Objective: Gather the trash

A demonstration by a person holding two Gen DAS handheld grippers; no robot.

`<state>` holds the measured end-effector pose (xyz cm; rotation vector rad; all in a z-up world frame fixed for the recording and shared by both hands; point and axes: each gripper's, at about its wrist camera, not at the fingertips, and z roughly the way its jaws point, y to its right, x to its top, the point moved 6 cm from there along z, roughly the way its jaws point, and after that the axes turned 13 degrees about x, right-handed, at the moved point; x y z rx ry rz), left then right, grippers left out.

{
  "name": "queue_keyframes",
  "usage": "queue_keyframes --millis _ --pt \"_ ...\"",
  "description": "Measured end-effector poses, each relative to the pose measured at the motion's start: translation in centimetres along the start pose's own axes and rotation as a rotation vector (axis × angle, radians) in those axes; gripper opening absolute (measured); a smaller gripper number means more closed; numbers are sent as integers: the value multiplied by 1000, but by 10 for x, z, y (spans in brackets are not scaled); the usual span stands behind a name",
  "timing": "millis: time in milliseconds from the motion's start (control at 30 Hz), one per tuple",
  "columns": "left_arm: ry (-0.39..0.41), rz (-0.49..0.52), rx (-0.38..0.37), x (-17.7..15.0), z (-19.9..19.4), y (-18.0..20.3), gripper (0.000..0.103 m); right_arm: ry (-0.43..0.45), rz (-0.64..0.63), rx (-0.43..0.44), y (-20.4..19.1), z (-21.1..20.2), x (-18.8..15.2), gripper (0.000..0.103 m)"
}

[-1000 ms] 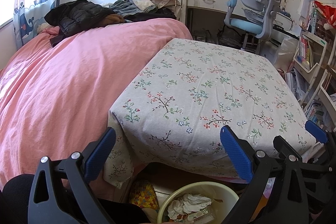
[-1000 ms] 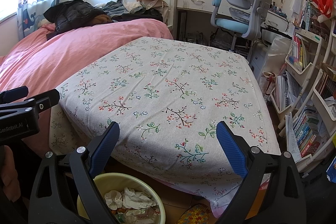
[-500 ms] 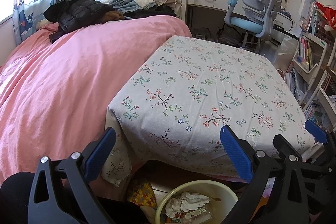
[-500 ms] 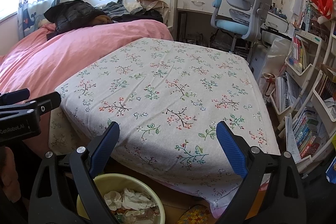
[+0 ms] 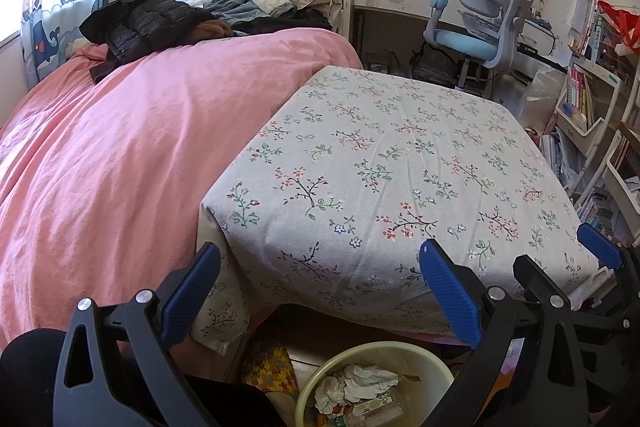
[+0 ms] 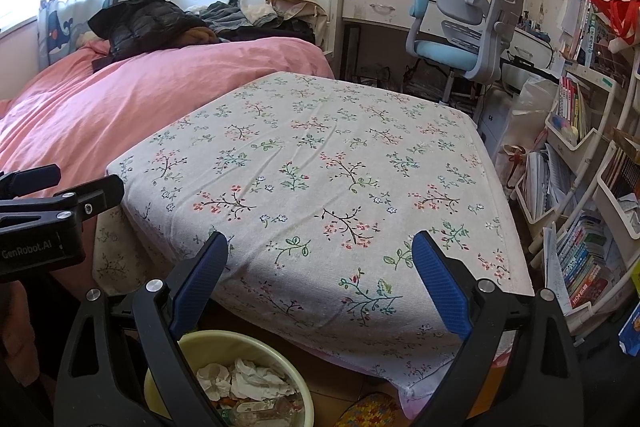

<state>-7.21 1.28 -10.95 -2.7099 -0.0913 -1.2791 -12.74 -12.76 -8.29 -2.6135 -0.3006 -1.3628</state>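
Note:
A pale yellow-green bin (image 5: 436, 357) stands on the floor below the near edge of a table covered with a floral cloth (image 5: 400, 163). It also shows in the right wrist view (image 6: 256, 341). It holds crumpled white tissues (image 5: 360, 383) (image 6: 248, 379) and a clear plastic wrapper. My left gripper (image 5: 320, 263) is open and empty, above and in front of the bin. My right gripper (image 6: 320, 255) is open and empty, just right of the left one. No trash shows on the floral cloth (image 6: 320, 167).
A pink bed (image 5: 120, 147) lies left of the table, with dark clothes (image 5: 148, 23) piled at its far end. A blue-grey desk chair (image 6: 464, 27) and desk stand behind. Shelves of books (image 6: 580, 247) line the right side. A colourful mat (image 5: 268, 363) lies on the floor.
Both grippers have drawn back and lifted slightly from the table; the view shifts a little. Both stay open and empty.

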Motion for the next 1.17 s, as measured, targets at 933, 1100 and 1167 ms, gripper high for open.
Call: queue_keyframes --millis 933,1100,1167 --pt "132 179 -55 0 -24 33 95 -26 -14 0 -8 12 -4 90" --pt "69 145 -71 2 -15 27 95 -34 -11 -4 -7 15 -5 90" --pt "63 131 -74 1 -16 25 95 -38 -11 -6 -7 17 -6 90"
